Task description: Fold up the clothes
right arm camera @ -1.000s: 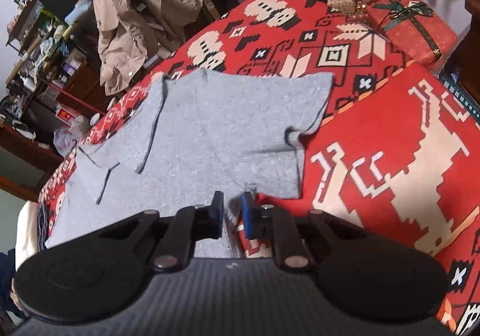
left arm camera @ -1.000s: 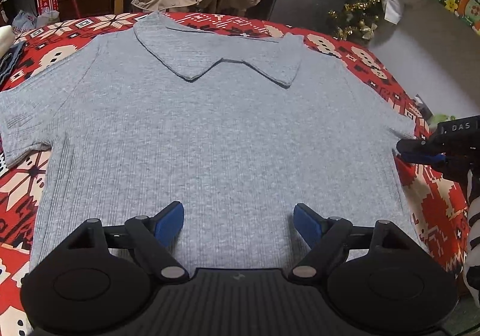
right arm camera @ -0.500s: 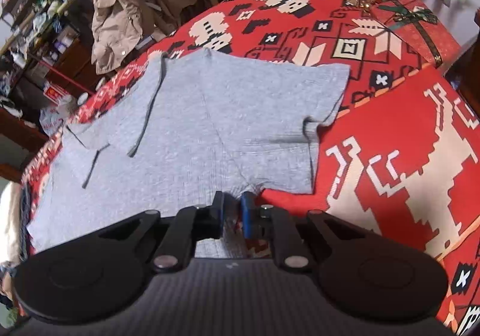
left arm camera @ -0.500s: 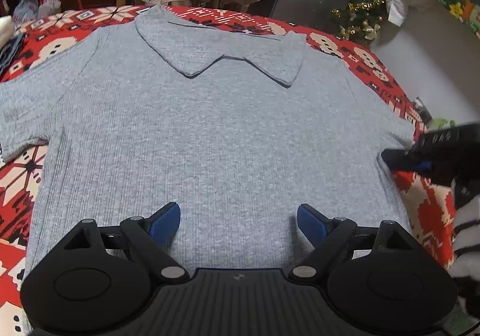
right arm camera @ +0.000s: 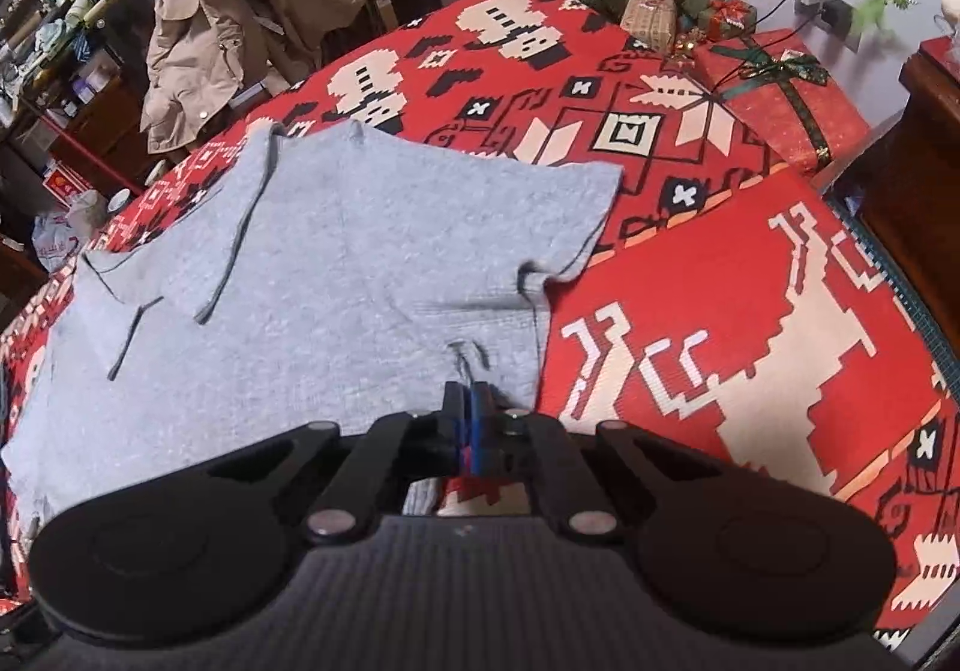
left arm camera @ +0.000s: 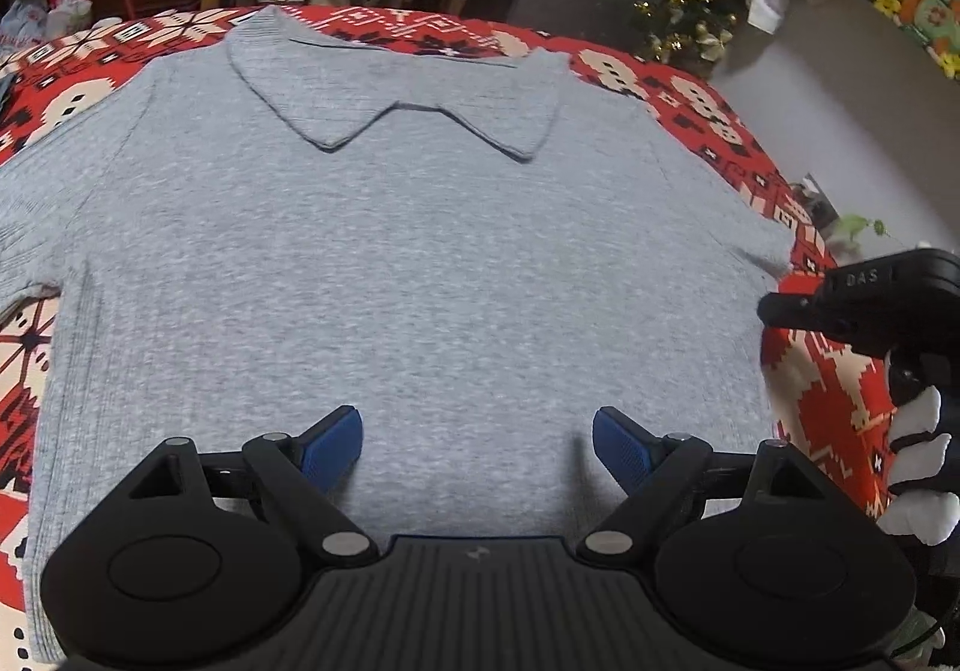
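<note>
- A red patterned blanket (left arm camera: 828, 371) covers the surface
- The grey ribbed collared shirt (left arm camera: 408, 263) lies flat, collar far
- The right gripper (right arm camera: 467, 398) pinches its right edge, likely to fold inward
- The left gripper (left arm camera: 477, 440) hovers spread wide over the near hem

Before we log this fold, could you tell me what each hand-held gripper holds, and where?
The right hand-held gripper pinches the grey polo shirt at its side edge, below the sleeve. The left hand-held gripper holds nothing.
</note>
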### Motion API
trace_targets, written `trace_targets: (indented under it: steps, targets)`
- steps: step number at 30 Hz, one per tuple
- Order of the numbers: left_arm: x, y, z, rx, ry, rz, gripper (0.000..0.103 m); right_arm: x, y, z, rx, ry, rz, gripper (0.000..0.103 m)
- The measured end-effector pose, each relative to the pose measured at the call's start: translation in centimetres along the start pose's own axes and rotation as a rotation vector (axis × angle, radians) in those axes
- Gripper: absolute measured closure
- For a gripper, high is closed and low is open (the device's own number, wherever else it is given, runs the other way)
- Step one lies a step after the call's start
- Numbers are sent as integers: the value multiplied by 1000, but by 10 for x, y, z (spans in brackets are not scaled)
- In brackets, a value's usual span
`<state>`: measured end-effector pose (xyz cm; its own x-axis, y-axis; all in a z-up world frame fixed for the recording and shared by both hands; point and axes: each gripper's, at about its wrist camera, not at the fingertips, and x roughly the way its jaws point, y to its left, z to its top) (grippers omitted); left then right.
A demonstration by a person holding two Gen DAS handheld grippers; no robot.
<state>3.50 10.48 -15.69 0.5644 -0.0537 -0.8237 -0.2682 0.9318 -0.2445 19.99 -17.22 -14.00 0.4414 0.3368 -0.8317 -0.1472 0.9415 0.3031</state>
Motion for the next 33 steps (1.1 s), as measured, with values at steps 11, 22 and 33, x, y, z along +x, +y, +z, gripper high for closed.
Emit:
trace_targets:
  steps: [11, 22, 33]
  targets:
    - [2, 0, -1, 12, 3, 18, 19, -2, -3, -8, -38, 1, 52, 84]
    - [-6, 8, -7, -20, 12, 5, 19, -14, 5, -27, -68, 57, 95, 83]
    - [-6, 3, -8, -9, 18, 9, 19, -15, 38, -44, -249, -14, -167, 103]
